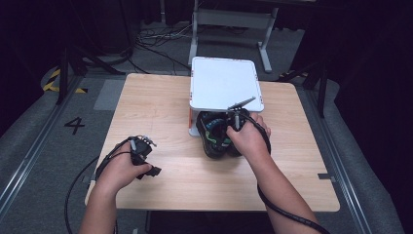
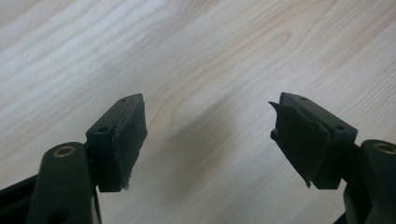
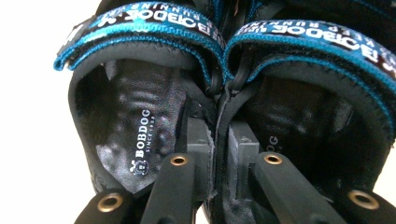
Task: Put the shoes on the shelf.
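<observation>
Black sandals with blue straps, partly hidden under a white box, are pinched together by the right gripper; left gripper gapes empty above the wooden table.

The left gripper hangs over the bare, pale wooden table, whose grain runs in slanting streaks. Its two black jaws rise from the bottom edge and stand wide apart, with nothing between them. The pads are dark and worn, the right-hand one ragged and peeling along its edge. A soft shadow lies on the wood between the jaws.
</observation>
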### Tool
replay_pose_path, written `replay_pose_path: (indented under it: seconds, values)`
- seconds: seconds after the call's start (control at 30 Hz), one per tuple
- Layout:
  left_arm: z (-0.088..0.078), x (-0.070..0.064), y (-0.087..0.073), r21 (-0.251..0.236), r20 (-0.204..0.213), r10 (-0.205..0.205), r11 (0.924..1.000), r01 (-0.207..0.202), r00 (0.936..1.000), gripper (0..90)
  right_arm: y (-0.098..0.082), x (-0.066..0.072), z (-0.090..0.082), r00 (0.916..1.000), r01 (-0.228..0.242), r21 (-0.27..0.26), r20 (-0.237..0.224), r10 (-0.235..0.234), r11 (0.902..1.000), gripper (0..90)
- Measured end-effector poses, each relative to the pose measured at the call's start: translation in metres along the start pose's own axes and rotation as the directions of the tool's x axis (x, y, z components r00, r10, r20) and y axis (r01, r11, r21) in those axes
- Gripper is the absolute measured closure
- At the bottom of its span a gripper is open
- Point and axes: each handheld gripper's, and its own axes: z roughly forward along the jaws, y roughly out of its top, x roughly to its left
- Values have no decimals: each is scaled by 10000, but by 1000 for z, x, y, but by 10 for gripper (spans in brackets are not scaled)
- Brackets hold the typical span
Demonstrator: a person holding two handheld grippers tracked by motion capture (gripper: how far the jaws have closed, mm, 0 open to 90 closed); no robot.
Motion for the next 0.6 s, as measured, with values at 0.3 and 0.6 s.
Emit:
replay_pose_path:
  seconds: [0.3, 0.6]
  values:
    - [-17, 17, -34, -325, -310, -1126, 9932, 1116, 9932, 261, 9, -7, 20, 9975, -382, -593, 575, 417, 9975, 826]
    - [-20, 21, -37, -397, -418, -1191, 9923, 1174, 9920, 261, 17, 0, 28, 9914, -91, -1371, 1278, 268, 9905, 823]
